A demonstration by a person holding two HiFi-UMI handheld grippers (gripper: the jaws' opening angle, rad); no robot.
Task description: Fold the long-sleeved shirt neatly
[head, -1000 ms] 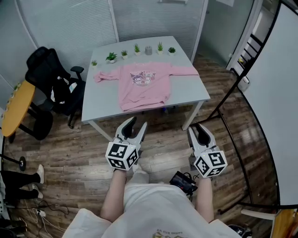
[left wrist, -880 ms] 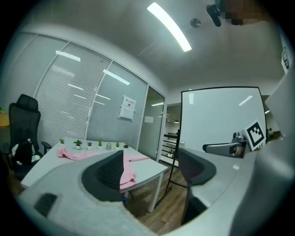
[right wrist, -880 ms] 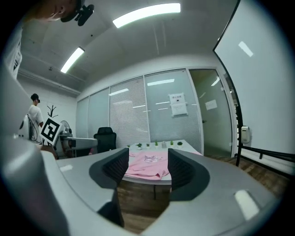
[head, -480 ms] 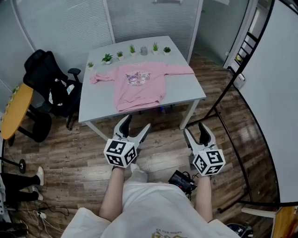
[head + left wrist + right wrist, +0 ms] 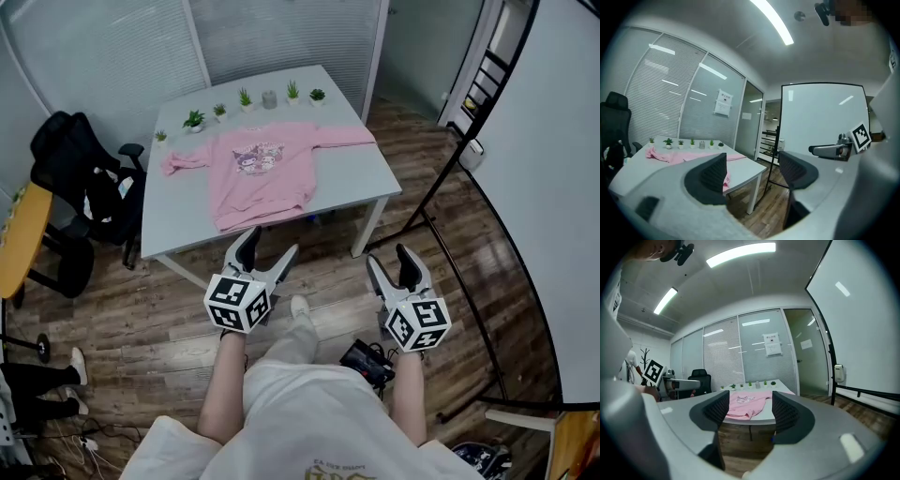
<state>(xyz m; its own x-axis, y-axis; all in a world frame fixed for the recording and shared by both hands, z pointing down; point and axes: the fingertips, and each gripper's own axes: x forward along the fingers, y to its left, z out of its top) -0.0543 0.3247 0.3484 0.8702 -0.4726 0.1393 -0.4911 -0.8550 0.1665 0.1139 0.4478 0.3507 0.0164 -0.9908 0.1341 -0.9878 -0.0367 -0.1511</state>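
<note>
A pink long-sleeved shirt [image 5: 258, 169] with a cartoon print lies spread flat on the grey table [image 5: 356, 178], sleeves out to both sides and its hem at the near edge. Both grippers hang in the air over the wooden floor, short of the table. My left gripper [image 5: 269, 248] is open; its jaws have just been opening, with nothing between them. My right gripper [image 5: 389, 261] is open too, has just been opening, and is empty. In the left gripper view the shirt [image 5: 679, 155] lies beyond the left gripper [image 5: 752, 171]. The right gripper view shows the shirt [image 5: 747, 404] straight ahead.
Small potted plants [image 5: 194, 119] and a grey cup [image 5: 269, 98] line the table's far edge. A black office chair [image 5: 70, 169] stands left of the table, with a yellow table [image 5: 19, 239] beside it. A whiteboard [image 5: 553, 187] is on the right. A black device [image 5: 366, 364] lies on the floor.
Both grippers' jaws have spread wider. The grippers and the person have moved toward the table, and a foot now shows stepping forward between the grippers.
</note>
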